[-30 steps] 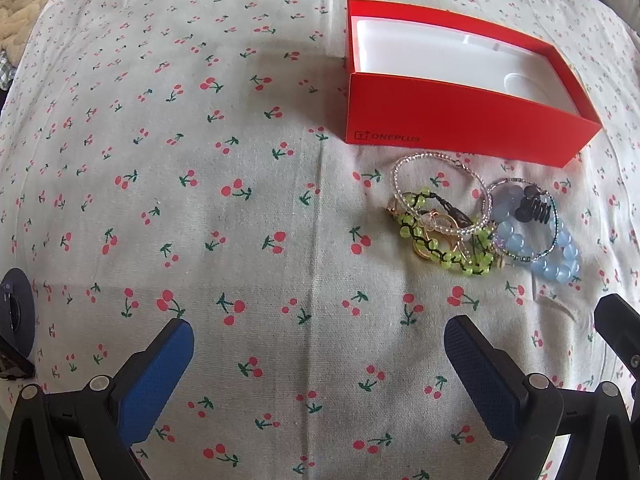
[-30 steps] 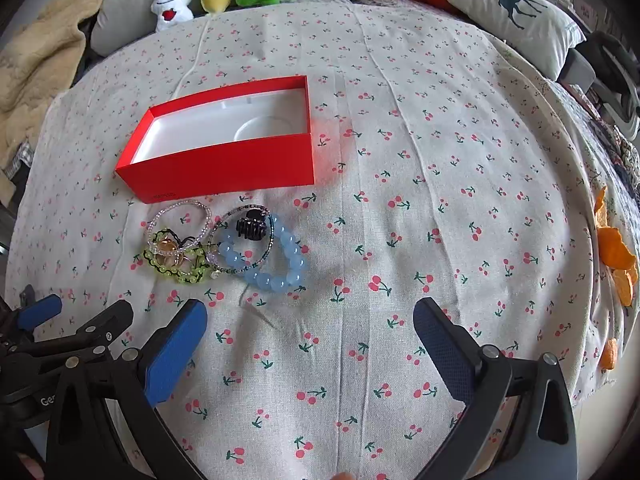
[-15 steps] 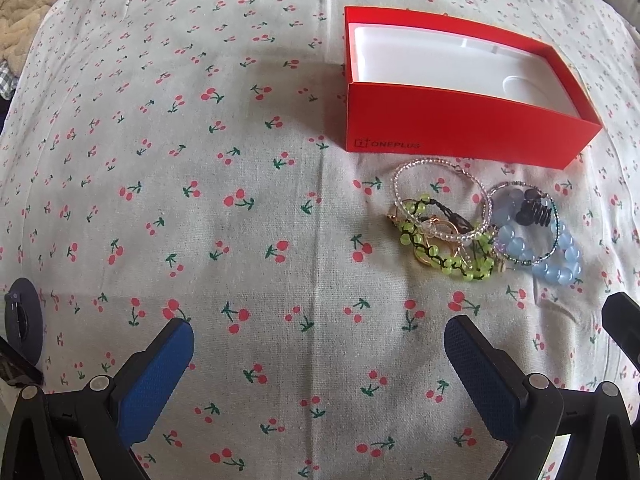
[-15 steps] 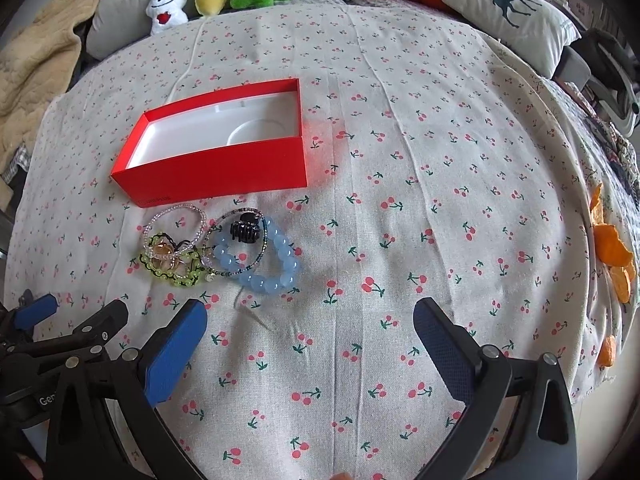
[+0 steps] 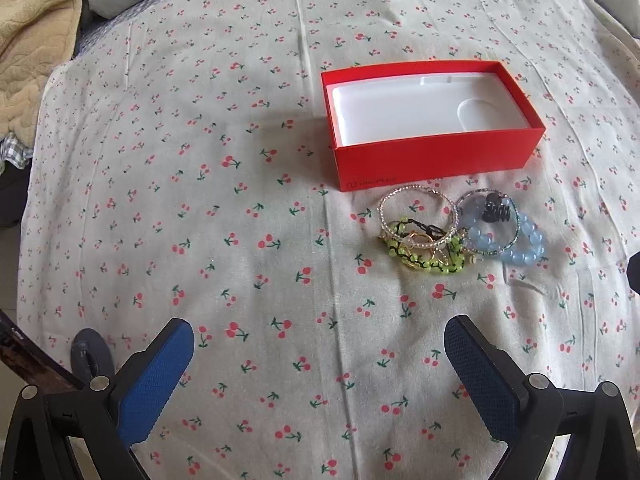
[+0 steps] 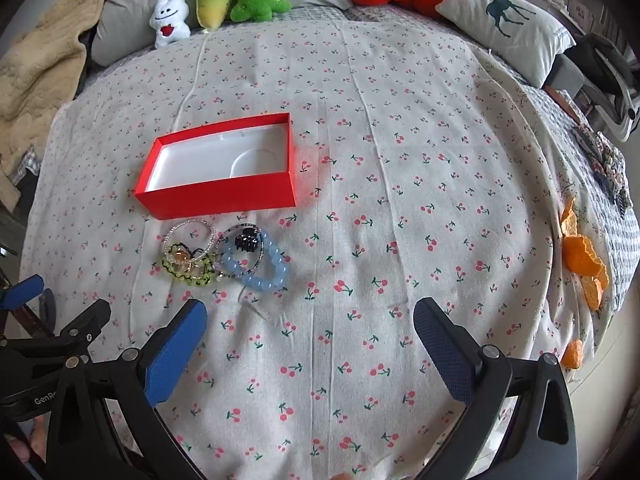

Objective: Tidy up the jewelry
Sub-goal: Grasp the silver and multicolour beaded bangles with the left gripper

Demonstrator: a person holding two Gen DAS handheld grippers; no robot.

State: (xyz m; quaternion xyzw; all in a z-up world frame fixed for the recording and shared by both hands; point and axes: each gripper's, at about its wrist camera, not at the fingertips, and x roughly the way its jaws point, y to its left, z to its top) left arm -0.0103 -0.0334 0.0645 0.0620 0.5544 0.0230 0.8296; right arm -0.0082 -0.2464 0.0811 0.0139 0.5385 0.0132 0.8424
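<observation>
Clearly both tongs are spread wide and empty: the left gripper [image 5: 318,364] and right gripper [image 6: 310,346] hover over the cherry-print sheet [image 6: 400,200]. Ahead and right of the left one, ahead and left of the right, the jewelry pile [image 5: 460,234] lies just before the red box [image 5: 432,156]. Its bracelets look interlinked, probably, so lifting one could drag others. Only the right view shows the orange peel [image 6: 582,264].

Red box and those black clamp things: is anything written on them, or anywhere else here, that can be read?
"GenR": white letters on the black frame of the left gripper, cut off behind a strut in the right wrist view.
Faint logo and word on the front wall of the red box: too blurred to read now.
Deer picture on the pillow: no words.
Nothing readable on the right gripper or jewelry.
</observation>
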